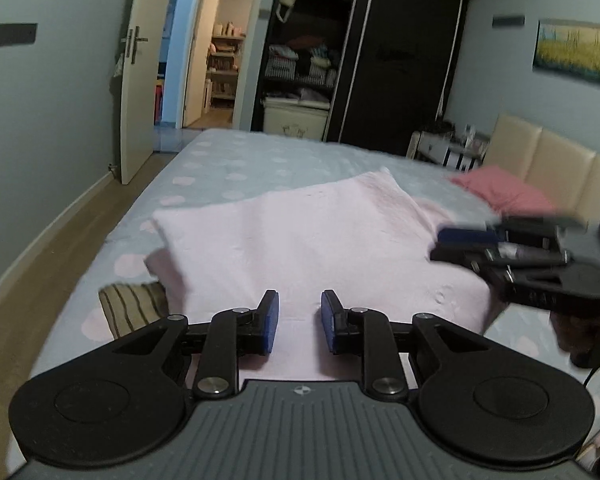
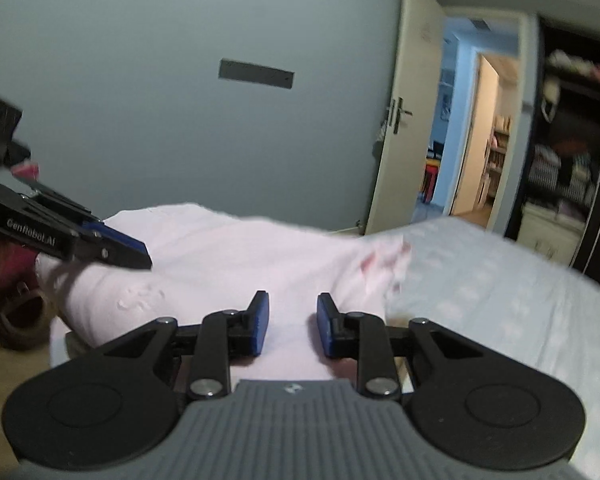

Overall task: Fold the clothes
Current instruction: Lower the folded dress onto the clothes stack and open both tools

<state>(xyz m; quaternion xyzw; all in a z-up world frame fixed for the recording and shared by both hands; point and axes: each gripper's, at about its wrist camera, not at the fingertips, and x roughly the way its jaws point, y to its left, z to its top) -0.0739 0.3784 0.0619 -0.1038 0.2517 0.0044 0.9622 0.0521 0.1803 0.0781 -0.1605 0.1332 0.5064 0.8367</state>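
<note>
One pale pink garment [image 1: 300, 240] is spread in layers on the dotted bed [image 1: 236, 160]; its folds should be squared at the edges. Left gripper [image 1: 299, 322] and right gripper [image 2: 293, 323] are held over it, fingers parted, nothing gripped. Striped cloth [image 1: 130, 308] is tucked beneath its left corner.

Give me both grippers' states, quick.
Left gripper: open, holding nothing, over the pink garment.
Right gripper: open, holding nothing, over the same garment.
</note>
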